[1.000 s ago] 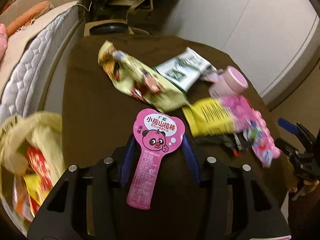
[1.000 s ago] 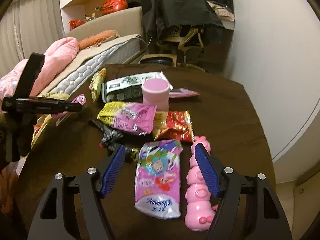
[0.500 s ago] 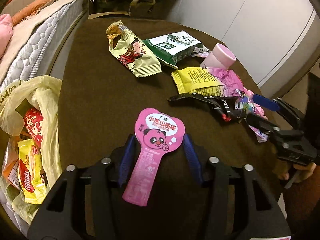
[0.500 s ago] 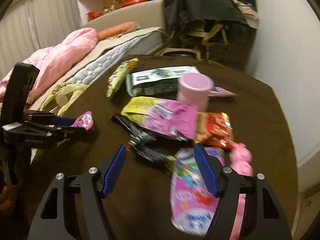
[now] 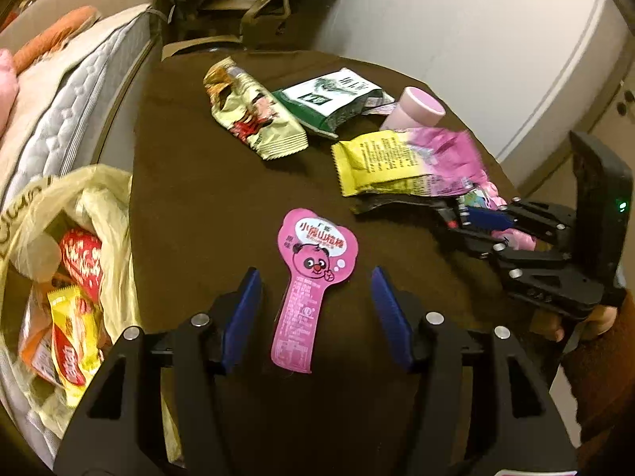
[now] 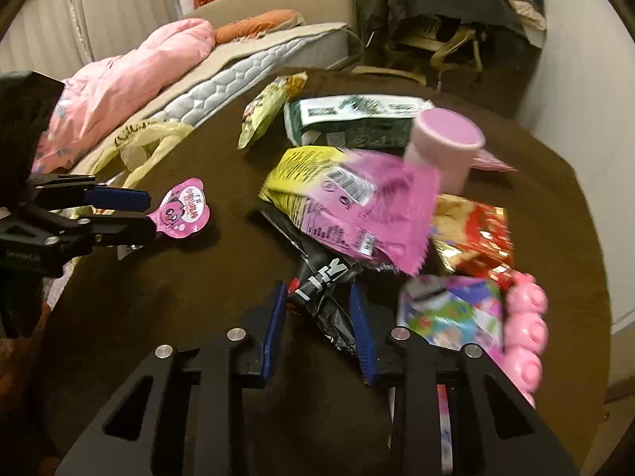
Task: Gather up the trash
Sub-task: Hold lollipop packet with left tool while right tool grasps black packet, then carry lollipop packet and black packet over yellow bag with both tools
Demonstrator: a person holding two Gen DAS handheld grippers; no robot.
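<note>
Between the right gripper (image 6: 317, 327) pads sits a crumpled black wrapper (image 6: 321, 277), long axis running away from the gripper toward the pile w/ the yellow-pink packet (image 6: 349, 198). Jaws narrow, have just been closing on it; pads look to be touching its sides, so prob. gripped. Left gripper (image 5: 315, 317) is wide, has just been opening; pink lollipop wrapper (image 5: 313, 273) lies loose between its pads, long axis along the fingers, not pinched. Trash bag (image 5: 67, 246) hangs off the table (image 5: 206, 198) edge, left of the left gripper, so left hand is nearer; right must carry across.
</note>
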